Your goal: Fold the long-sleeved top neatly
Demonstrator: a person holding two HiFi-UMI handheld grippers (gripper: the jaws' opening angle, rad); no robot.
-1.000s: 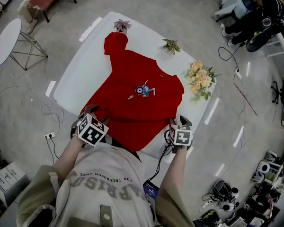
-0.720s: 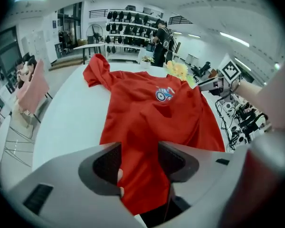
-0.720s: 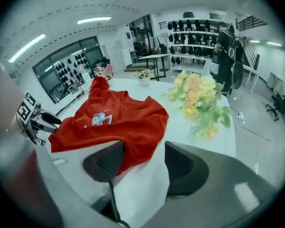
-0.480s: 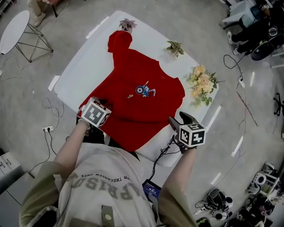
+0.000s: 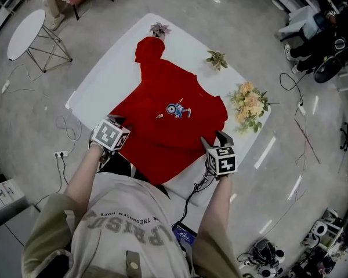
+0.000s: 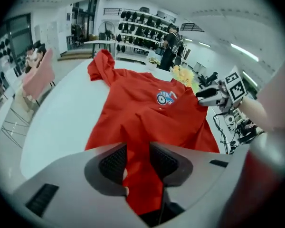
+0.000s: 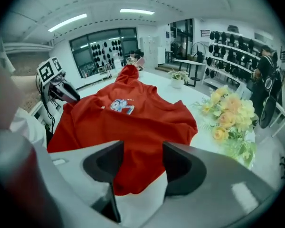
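A red long-sleeved top [image 5: 168,117] with a small blue print lies spread on the white table [image 5: 101,83], hood at the far end. My left gripper [image 5: 118,124] is at the near left hem. In the left gripper view its jaws [image 6: 138,158] have just been closing and pinch a raised ridge of the red cloth [image 6: 147,113]. My right gripper [image 5: 216,139] hovers at the near right hem. Its jaws [image 7: 142,167] have just been opening and stand wide. The red hem [image 7: 128,122] and bare table lie below them, untouched.
A bouquet of pale flowers [image 5: 247,103] lies at the table's right edge. Two small potted plants [image 5: 216,58] [image 5: 159,29] stand at the far side. A round side table [image 5: 26,26] stands off to the left, and cables trail on the floor.
The left gripper's jaws have narrowed onto the cloth at the left hem. The right gripper let go of the right hem, swung outward to the right and came back over the hem's edge.
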